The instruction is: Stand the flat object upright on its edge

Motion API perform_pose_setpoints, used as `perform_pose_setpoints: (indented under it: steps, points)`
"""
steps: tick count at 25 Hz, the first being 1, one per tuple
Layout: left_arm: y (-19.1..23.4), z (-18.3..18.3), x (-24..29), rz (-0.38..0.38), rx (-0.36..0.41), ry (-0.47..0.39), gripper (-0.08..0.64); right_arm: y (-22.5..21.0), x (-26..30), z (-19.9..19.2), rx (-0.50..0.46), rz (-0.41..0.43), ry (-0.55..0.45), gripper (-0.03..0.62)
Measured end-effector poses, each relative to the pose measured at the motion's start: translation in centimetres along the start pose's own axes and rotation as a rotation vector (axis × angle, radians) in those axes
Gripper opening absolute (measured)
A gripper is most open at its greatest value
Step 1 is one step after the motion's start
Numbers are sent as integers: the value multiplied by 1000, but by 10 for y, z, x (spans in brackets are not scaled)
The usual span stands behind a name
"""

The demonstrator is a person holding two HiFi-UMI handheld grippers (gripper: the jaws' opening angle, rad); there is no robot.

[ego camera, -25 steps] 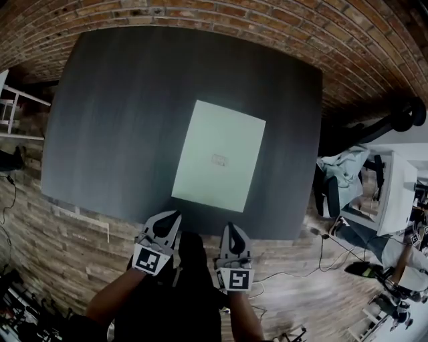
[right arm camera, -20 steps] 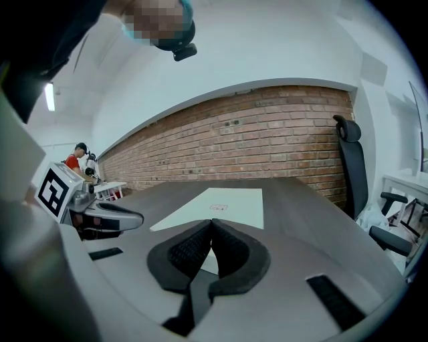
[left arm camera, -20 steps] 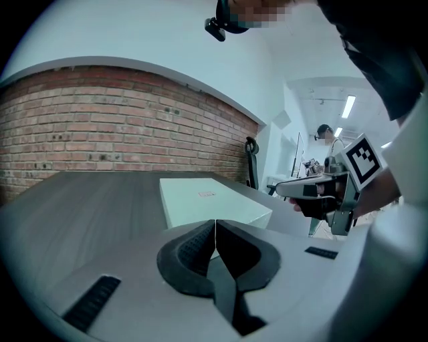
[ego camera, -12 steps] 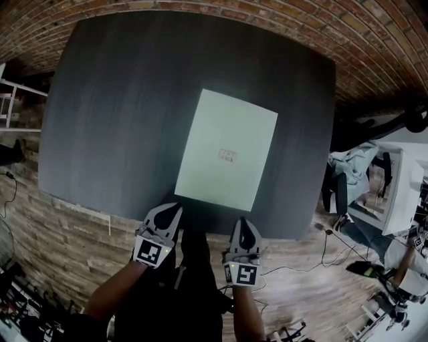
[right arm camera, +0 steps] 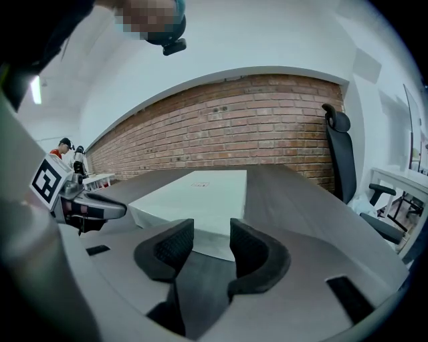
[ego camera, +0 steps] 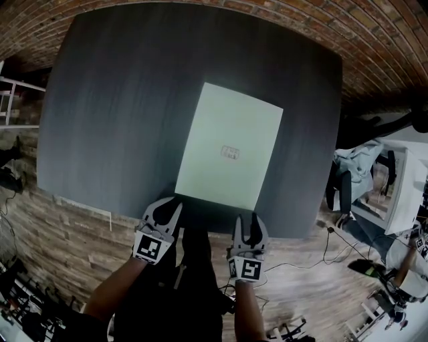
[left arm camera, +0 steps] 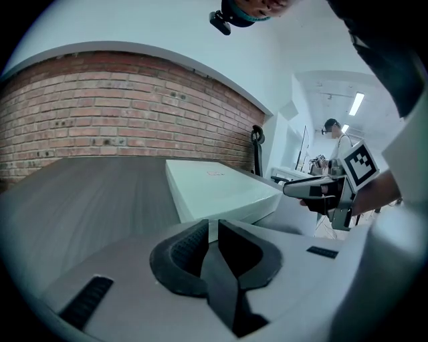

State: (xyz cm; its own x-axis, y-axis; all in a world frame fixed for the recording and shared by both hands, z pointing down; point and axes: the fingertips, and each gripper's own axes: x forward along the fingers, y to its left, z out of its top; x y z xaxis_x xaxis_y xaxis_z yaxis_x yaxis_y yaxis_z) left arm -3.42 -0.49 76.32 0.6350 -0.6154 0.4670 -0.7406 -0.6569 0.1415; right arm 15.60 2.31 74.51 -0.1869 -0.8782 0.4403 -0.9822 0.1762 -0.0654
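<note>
Seen from above and nearest the viewer, two hand-held grippers hover side by side at the near edge of a dark grey table [ego camera: 114, 113]. The left gripper [ego camera: 170, 204] has its jaws pressed together with nothing between them. Its tip is close to the near left corner of the flat object but does not appear to touch it. The right gripper [ego camera: 251, 222] has jaws that have just been opening. They stand apart and empty, aimed at the object's near edge from just short of it. Just beyond both lies the flat object [ego camera: 229, 152], a pale, thin rectangular slab with a small mark at its centre. It rests on its broad face on the tabletop, with its long sides running away from the person at a slight slant. Farther off, bare table runs to a brick wall [ego camera: 200, 10]. The task looks to be at its very start: the object lies flat and untouched, and nothing is gripped. Everything remains to be done: taking hold at the near edge, tipping the slab up, and steadying it on its edge.
</note>
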Motion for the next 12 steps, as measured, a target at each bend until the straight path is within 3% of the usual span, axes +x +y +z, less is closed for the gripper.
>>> perform_pose_setpoints:
  steps: [7, 12]
  points:
    - [6, -8, 1, 17, -21, 14, 44, -9, 1, -12, 6, -19, 27, 213]
    - [9, -17, 6, 11, -45, 38, 107, -8, 4, -22, 12, 1, 67, 218]
